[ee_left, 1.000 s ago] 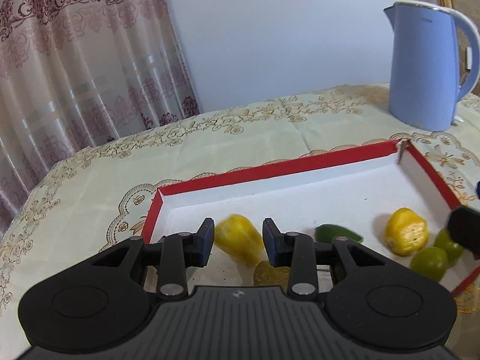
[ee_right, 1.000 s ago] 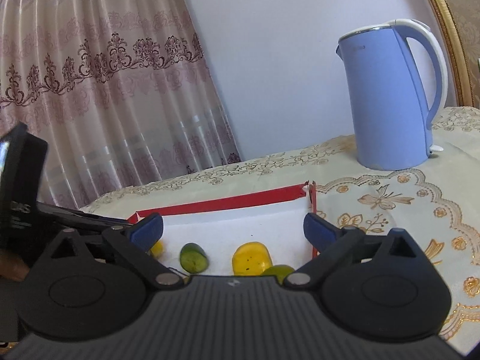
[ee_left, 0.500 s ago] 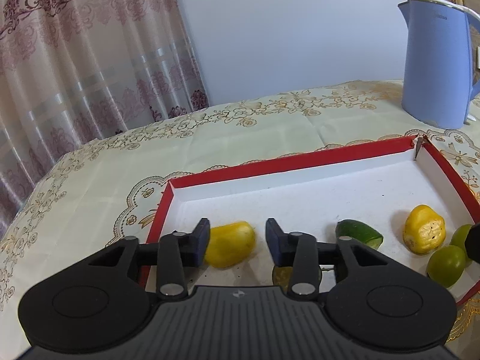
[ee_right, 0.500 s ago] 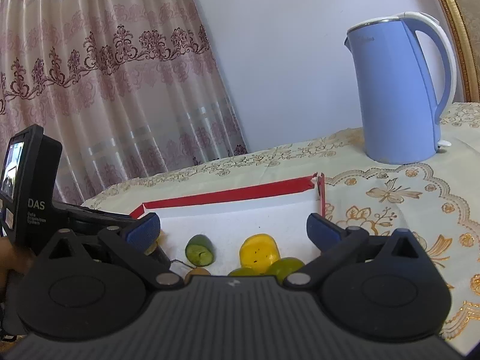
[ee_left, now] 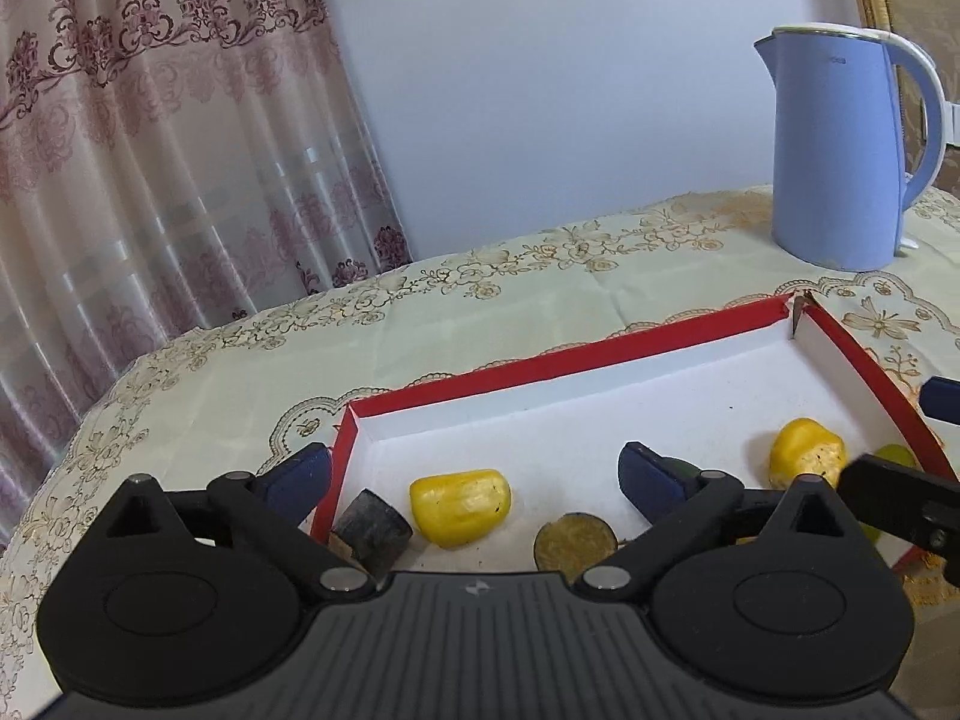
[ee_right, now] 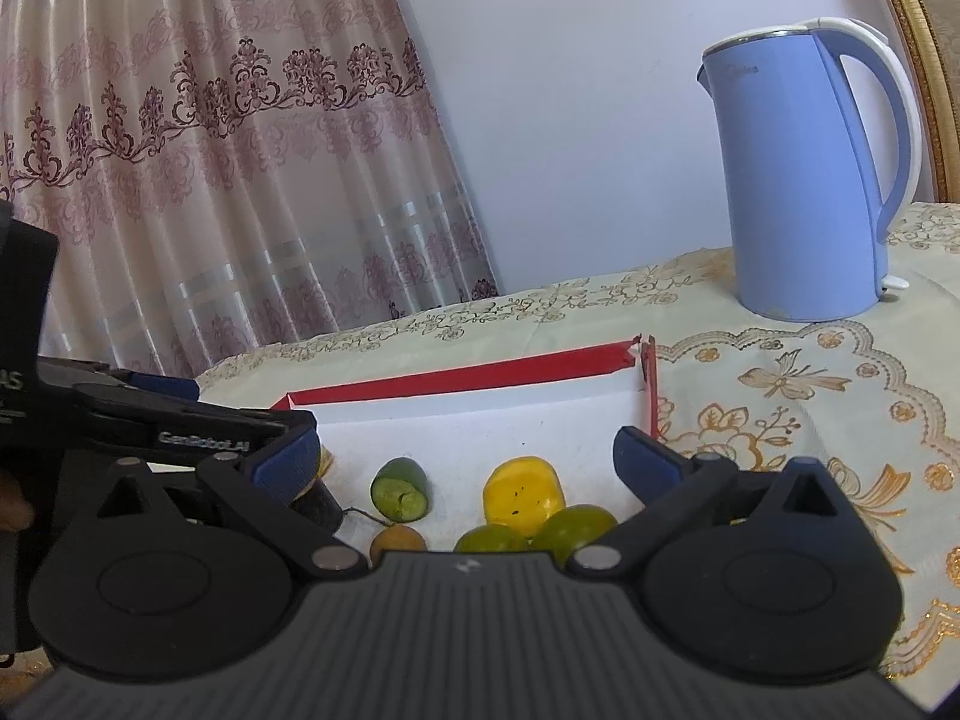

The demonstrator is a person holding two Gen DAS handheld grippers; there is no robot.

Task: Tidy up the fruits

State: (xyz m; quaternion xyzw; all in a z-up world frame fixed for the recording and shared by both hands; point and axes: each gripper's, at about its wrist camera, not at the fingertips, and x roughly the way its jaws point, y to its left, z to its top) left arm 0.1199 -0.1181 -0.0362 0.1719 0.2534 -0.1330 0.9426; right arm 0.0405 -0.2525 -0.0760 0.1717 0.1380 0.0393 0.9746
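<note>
In the red-rimmed tray, the yellow fruit lies crosswise between the opening jaws of the left gripper — unpinched, seemingly just released — nearer it than the right gripper, spread empty.

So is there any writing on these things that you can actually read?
"GenRobot.AI": white, on the arm of the left tongs.
"AS": end of a cut-off word, on the black device at the left edge; the small print below it is unreadable.
Grey brand mark on the blue kettle: too blurred to read.

Glossy plastic kettle; embroidered cloth tablecloth; matt cardboard tray.
</note>
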